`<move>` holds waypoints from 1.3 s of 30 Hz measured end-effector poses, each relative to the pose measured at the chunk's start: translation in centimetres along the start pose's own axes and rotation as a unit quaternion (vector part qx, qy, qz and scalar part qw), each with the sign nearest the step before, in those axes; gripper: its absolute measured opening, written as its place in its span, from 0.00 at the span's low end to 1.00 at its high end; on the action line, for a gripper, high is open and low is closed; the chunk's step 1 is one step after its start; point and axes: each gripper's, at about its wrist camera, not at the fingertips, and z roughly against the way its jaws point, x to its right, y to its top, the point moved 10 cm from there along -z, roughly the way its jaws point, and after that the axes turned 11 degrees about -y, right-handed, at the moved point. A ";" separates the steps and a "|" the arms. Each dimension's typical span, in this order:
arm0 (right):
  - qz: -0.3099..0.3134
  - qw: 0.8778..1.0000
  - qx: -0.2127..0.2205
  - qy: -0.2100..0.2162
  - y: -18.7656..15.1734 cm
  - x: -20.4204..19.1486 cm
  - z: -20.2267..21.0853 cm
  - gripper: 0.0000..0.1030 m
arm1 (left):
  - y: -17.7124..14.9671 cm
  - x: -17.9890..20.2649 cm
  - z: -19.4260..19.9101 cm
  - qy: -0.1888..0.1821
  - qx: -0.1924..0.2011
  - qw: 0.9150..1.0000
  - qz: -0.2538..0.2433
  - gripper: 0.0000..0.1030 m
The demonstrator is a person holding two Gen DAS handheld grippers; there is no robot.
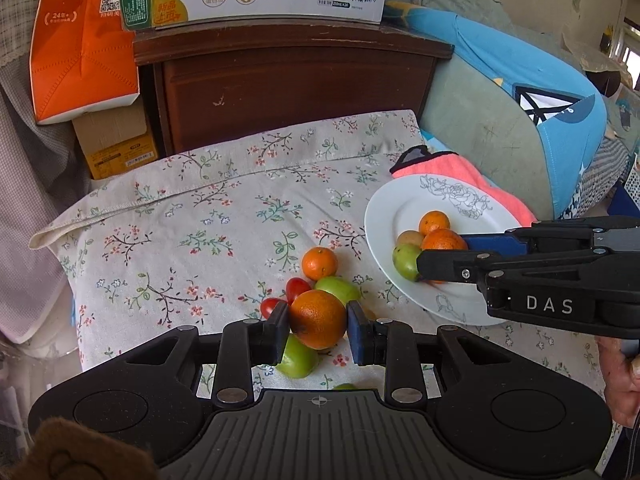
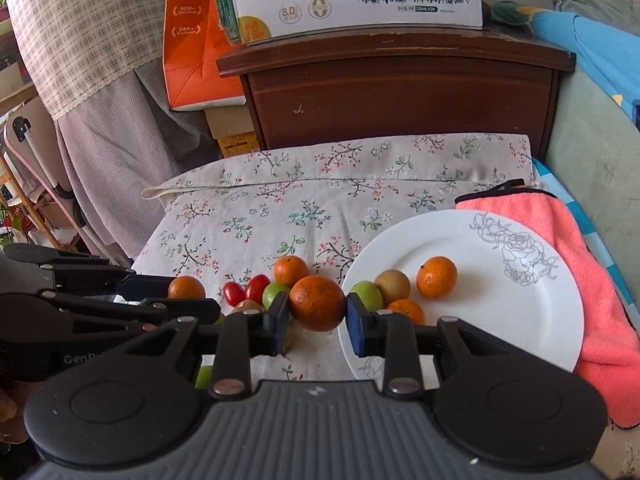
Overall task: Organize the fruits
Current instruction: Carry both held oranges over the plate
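Left gripper [image 1: 318,330] level above the floral-cloth surface [image 1: 224,216], jaws clamped on a mandarin [image 1: 318,319] over the loose fruit. Right gripper [image 2: 318,322] level at the white plate [image 2: 500,320] rim, jaws clamped on another mandarin [image 2: 317,303].

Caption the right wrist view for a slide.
Right gripper holds an orange beside the white plate of fruit.

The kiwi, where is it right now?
The kiwi is on the white plate, left part in the right wrist view, between a green fruit and an orange.
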 end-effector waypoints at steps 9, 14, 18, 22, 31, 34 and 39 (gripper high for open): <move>-0.065 0.996 0.040 -0.051 3.2 5.9 2.2 0.29 | 3.0 4.1 -1.3 -0.043 0.032 0.998 -0.016 0.27; -0.116 0.988 0.040 -0.089 3.3 9.9 2.7 0.29 | 3.9 6.9 -2.8 -0.067 0.040 0.996 -0.038 0.27; -0.154 0.982 0.020 -0.106 2.4 12.0 2.2 0.29 | 3.9 8.5 -4.9 -0.075 0.033 0.995 -0.053 0.27; -0.174 0.978 -0.007 -0.112 1.1 12.9 1.4 0.29 | 3.4 9.8 -6.5 -0.081 0.022 0.994 -0.064 0.27; -0.235 0.962 -0.066 -0.122 -1.6 14.5 -0.3 0.29 | 2.1 12.0 -8.5 -0.096 0.003 0.992 -0.085 0.27; -0.243 0.959 -0.075 -0.120 -2.1 14.5 -0.7 0.29 | 1.9 12.1 -8.9 -0.098 0.000 0.992 -0.084 0.27; -0.260 0.954 -0.082 -0.126 -2.6 15.0 -1.1 0.31 | 2.3 12.2 -8.6 -0.100 0.008 0.992 -0.083 0.29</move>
